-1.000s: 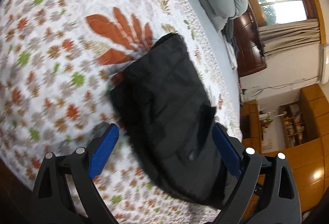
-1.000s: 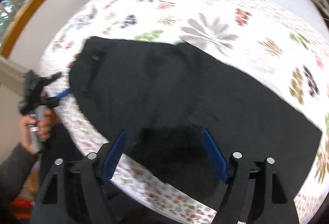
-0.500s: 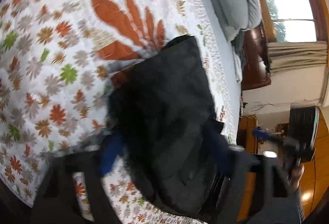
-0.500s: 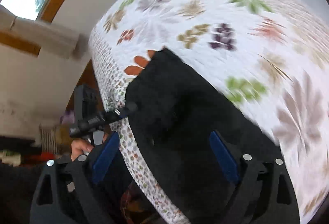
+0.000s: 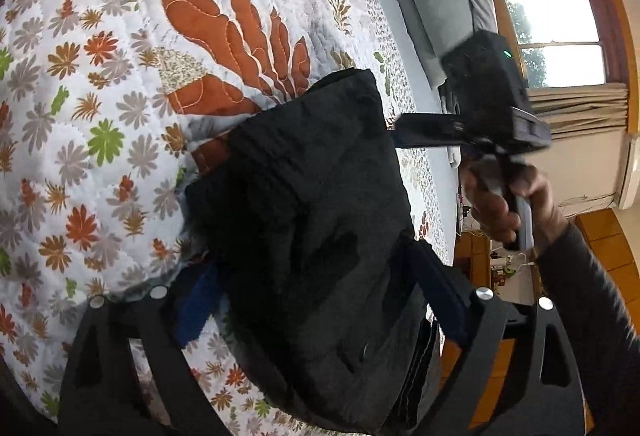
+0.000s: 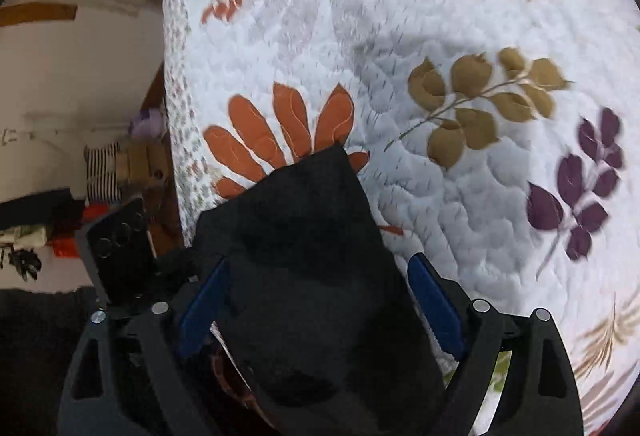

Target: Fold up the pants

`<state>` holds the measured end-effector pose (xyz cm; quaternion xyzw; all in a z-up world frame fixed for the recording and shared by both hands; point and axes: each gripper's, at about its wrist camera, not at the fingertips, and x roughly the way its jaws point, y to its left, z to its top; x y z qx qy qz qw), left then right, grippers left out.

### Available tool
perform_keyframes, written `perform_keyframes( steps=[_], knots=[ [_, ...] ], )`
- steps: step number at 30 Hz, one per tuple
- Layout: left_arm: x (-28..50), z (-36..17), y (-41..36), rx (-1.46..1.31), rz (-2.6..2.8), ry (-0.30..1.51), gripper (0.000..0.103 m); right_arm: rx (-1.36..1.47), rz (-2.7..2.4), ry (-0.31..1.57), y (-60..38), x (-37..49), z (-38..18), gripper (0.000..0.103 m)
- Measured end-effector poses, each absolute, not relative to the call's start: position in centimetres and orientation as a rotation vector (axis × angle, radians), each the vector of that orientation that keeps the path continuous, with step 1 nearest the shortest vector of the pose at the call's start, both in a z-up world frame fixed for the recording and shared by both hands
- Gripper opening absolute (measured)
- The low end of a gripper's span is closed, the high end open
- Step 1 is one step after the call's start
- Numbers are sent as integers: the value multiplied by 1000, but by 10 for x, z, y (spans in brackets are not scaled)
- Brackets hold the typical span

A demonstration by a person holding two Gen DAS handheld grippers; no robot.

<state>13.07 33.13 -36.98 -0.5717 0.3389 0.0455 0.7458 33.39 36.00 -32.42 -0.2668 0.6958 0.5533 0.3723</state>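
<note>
Lying folded on the floral quilt (image 5: 120, 84) near the bed's edge, the black pants (image 5: 312, 220) are seen as a compact bundle. The left gripper (image 5: 320, 308) is held spread wide — its jaws have just been opening, with the pants between the blue pads but unpressed. The right gripper (image 6: 320, 308) is likewise released, straddling the bundle, and is gripped by a hand (image 5: 508, 200) at the right.

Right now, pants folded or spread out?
Folded. The black pants lie as a compact bundle with layered edges on the quilt, not spread flat.
</note>
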Motion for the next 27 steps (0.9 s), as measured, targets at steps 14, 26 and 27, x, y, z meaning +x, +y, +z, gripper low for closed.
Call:
perform_keyframes(
  steps=[14, 26, 27],
  knots=[
    [102, -379, 345, -1436, 98, 668, 94, -792, 1492, 1893, 387, 334, -349, 94],
    [107, -381, 344, -1414, 92, 671, 47, -780, 1538, 1885, 392, 325, -347, 80],
    [110, -380, 342, -1404, 76, 680, 40, -769, 1540, 1892, 391, 326, -344, 75]
  ],
)
